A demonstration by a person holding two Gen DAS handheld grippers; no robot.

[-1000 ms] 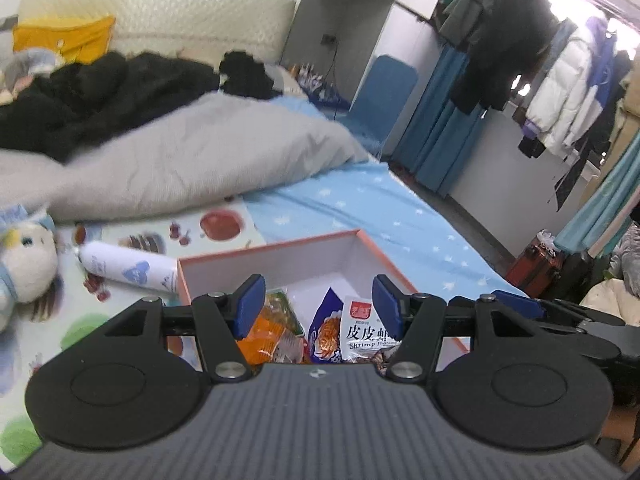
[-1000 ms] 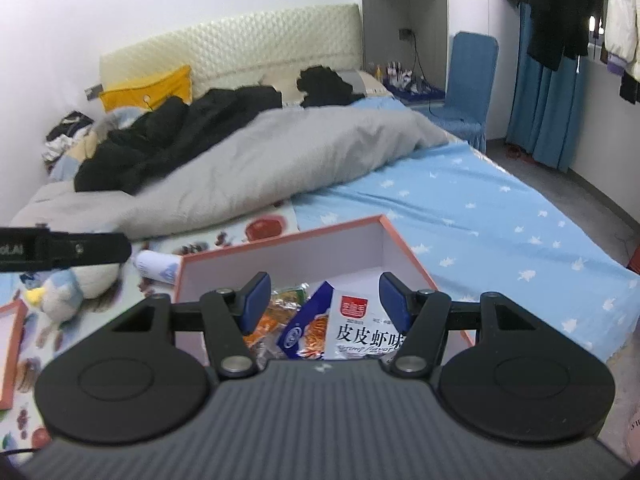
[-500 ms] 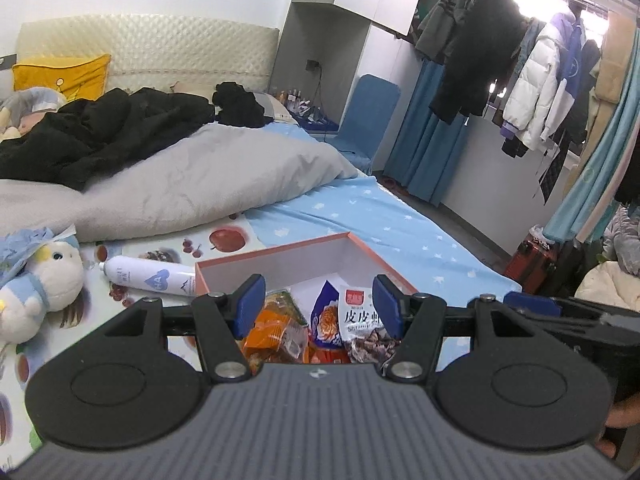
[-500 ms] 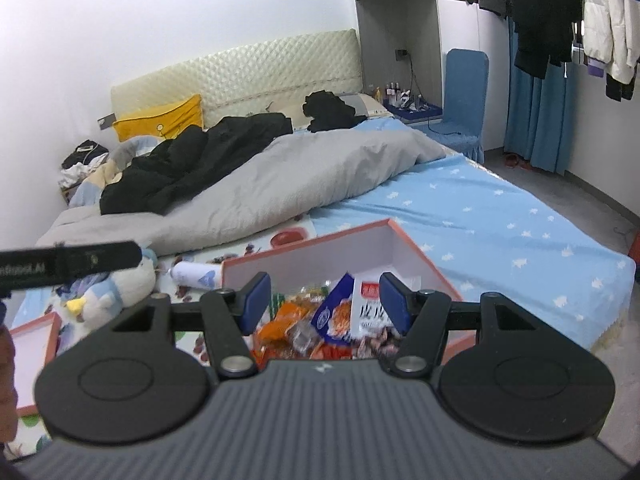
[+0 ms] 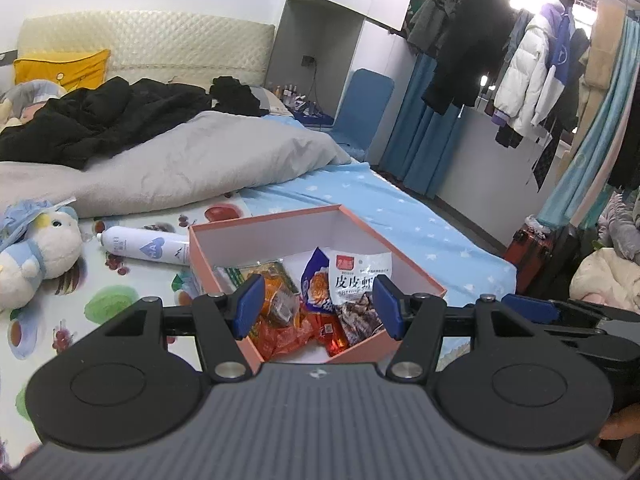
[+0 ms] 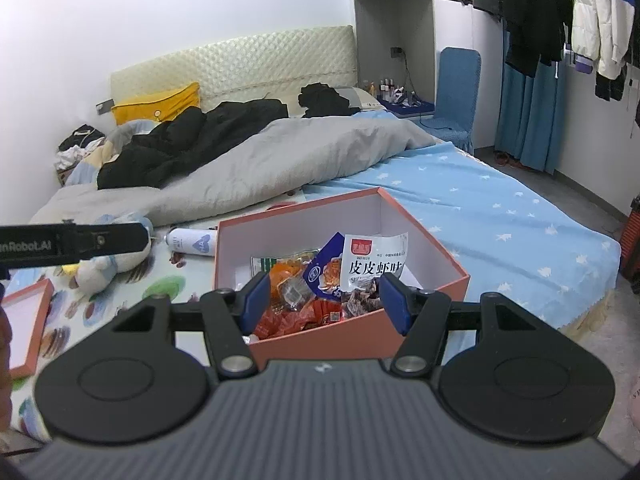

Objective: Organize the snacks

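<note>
Both grippers had drawn back and up from the pink box (image 5: 404, 268) over the last second, baring more of the snack packets (image 5: 320, 300) heaped inside it. Left gripper (image 5: 316, 306) and right gripper (image 6: 322, 300) gaped wide, holding nothing. Only the right view showed the box lid (image 6: 26, 320), left of the box.

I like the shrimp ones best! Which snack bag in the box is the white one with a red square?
The white bag standing at the right of the pile in the pink box. The neighbour is blue; the others are orange or red.
</note>
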